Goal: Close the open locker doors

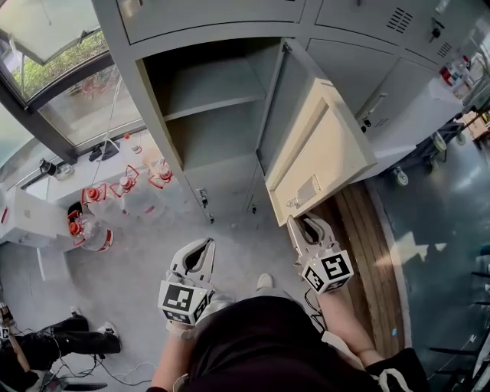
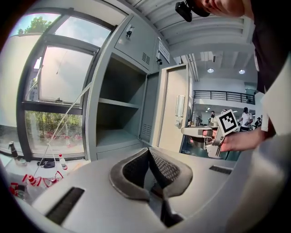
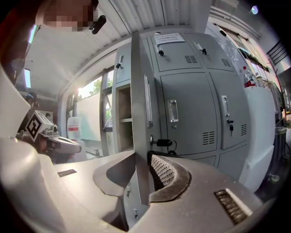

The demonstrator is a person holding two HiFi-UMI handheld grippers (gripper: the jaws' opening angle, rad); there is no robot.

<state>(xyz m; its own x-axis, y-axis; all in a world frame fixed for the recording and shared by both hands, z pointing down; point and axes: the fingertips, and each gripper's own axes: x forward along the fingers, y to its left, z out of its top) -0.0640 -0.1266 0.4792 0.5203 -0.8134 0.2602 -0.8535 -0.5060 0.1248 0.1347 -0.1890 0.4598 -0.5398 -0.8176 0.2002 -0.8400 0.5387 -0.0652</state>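
The right gripper is grasping the free edge of the open locker door, which is swinging out from its compartment. The left gripper is hovering clenched, empty.

**What we cannot see around the locker door**

From the head view, the top edge cuts off the upper lockers, and the open door covers part of the neighbouring locker front. In the right gripper view the door's edge hides the inner face of the left pad on the right gripper, and we cannot read the notice. Labels on the bottles are too small for us.
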